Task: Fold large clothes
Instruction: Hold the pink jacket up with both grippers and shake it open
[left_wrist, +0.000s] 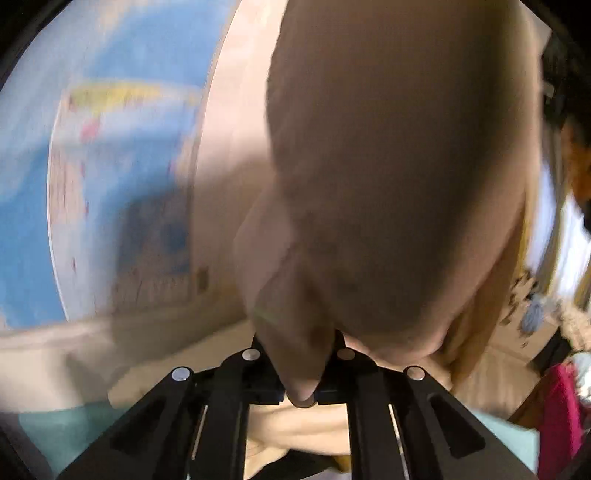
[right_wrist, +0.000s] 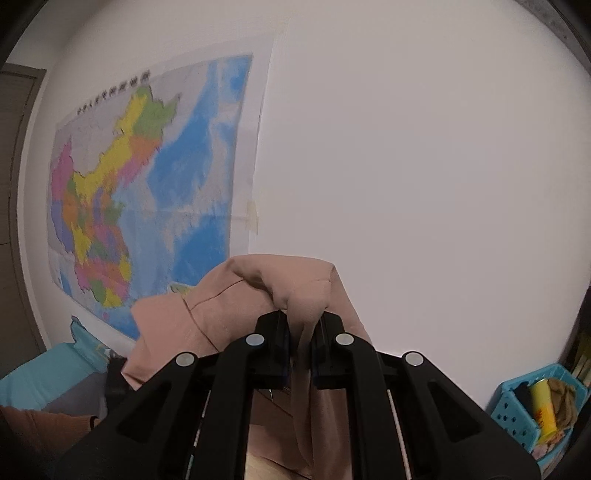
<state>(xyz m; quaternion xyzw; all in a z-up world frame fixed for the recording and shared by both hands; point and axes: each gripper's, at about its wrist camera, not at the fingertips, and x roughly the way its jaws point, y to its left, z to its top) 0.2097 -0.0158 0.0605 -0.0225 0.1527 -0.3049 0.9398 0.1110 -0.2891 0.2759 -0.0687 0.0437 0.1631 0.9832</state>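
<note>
Now your left gripper (left_wrist: 301, 369) and right gripper (right_wrist: 303, 339) each pinch the pink garment (right_wrist: 258, 295), map (right_wrist: 147, 184) at ten o'clock.

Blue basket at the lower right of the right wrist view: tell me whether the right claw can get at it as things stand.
Probably not. The right claw is shut on the pink garment, held up facing the wall, so it has no free grip. The blue basket sits low and off to the side, with nothing visibly between them.

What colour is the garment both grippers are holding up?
Plain dusty pink-beige fabric garment, no pattern; the right wrist view shows it best, pinched in the right gripper.
</note>
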